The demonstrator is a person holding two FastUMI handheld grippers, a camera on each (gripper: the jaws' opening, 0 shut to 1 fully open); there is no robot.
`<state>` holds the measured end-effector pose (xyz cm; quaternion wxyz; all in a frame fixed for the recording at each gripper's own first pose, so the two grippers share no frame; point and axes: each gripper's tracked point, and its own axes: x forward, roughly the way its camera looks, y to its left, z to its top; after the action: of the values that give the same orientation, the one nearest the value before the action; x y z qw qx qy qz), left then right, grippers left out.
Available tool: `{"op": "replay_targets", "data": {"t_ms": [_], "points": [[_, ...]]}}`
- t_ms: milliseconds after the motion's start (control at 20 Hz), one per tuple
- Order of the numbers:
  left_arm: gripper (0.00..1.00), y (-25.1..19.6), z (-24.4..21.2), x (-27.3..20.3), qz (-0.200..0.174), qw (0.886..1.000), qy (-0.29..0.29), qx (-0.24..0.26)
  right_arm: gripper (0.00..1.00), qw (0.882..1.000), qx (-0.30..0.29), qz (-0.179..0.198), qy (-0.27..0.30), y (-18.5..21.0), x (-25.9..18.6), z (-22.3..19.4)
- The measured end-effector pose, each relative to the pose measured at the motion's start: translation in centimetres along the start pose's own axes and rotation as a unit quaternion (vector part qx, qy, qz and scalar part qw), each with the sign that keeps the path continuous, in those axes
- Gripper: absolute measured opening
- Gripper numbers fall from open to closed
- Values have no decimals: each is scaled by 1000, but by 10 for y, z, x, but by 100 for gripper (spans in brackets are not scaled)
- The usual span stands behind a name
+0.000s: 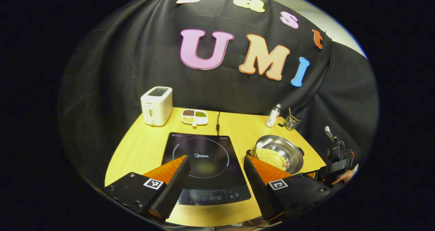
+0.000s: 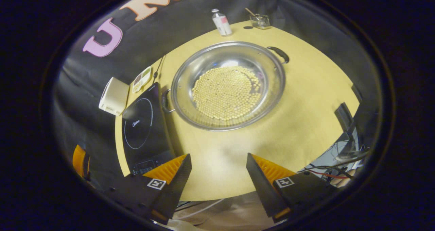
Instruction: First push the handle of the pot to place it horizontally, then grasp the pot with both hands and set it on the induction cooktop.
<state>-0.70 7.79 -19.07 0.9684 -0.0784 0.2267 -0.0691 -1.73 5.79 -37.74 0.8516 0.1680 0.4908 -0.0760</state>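
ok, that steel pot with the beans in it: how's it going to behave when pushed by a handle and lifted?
The pot looks like rigid polished metal, so it will probably slide or spin on the smooth table rather than tip. Its wide, shallow bowl holds loose beans, which will likely shift or spill if tilted. The small side handles suggest a level two-sided lift.

The yellow table [image 1: 142,146] carries induction cooktop [image 1: 204,166], pot [image 1: 279,153], toaster [image 1: 156,105], divided dish [image 1: 194,117], bottle [image 1: 273,116].
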Motion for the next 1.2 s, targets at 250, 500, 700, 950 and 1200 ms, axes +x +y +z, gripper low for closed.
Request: {"op": "replay_targets", "data": {"t_ms": [250, 500, 700, 950, 1200], "points": [[96, -46, -12, 28, -20, 999, 33, -23, 100, 999, 38, -8, 2, -50, -10, 44], [96, -95, -21, 66, -20, 996, 59, -60, 94, 999, 29, 11, 16, -89, -4, 105], [96, -129, -36, 104, -8, 991, 88, -98, 94, 999, 20, 26, 34, -111, 25, 153], [96, -136, -65, 142, 27, 985, 130, -108, 94, 996, 13, 40, 76, -129, 63, 183], [97, -135, -86, 176, 44, 977, 171, -119, 100, 991, -1, 58, 118, -126, 96, 192]]}}
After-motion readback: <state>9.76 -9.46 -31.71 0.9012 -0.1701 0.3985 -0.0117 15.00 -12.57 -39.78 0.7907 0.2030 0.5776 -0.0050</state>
